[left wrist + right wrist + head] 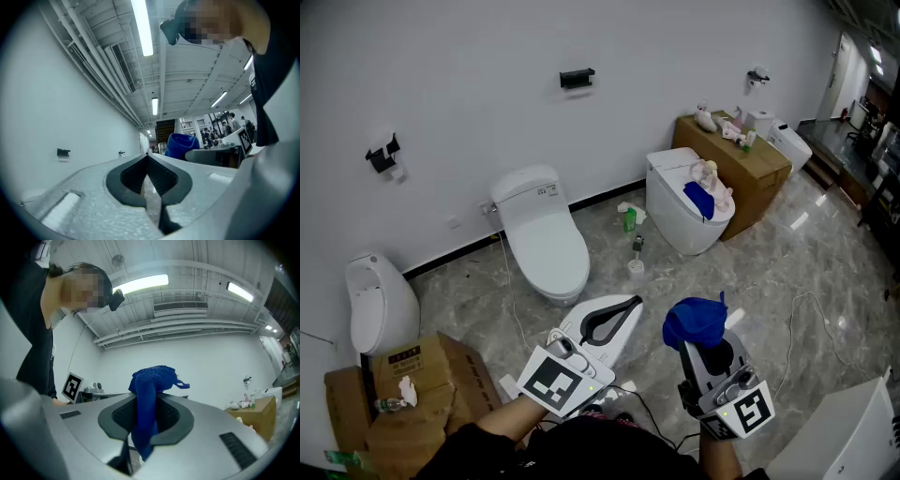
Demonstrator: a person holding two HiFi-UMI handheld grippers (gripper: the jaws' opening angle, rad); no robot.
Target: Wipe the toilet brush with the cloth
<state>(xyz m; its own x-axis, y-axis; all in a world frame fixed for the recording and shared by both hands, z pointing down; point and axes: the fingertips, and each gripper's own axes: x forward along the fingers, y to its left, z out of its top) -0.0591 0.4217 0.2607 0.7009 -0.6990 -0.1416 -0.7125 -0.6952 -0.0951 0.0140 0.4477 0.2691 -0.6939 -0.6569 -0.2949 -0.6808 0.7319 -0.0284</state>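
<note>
On the marble floor, head view: what looked to be the toilet brush (636,258), a dark handle in a small white holder, stood between the near toilet (546,239) and the far toilet (680,206). It was just beside a green bottle (629,220).
Grippers, head view: the left gripper (628,306) and the right gripper (705,349) were held side by side low in the frame, both well apart from the brush. The blue cloth (695,321) sat bunched over the right one's jaws.
Surroundings, head view: a urinal (375,300) hung on the left wall above open cardboard boxes (412,394).
Left gripper view: the jaws were pressed together with nothing between them. The cloth showed just beyond, riding on the neighbouring gripper.
Right gripper view: the pads pinched the cloth, with a fold standing up above them and a tail hanging below.
Step in hand: judged to be the approach. The cloth was secured, and the brush had not yet been reached or touched.
Next move: it would call for closing in on the brush across the floor. The left jaws would have to spread to take the handle and lift the brush clear of its holder, so that the cloth could be brought against it.
Caution: the holder looked light and might tip if the handle were pulled at an angle.
</note>
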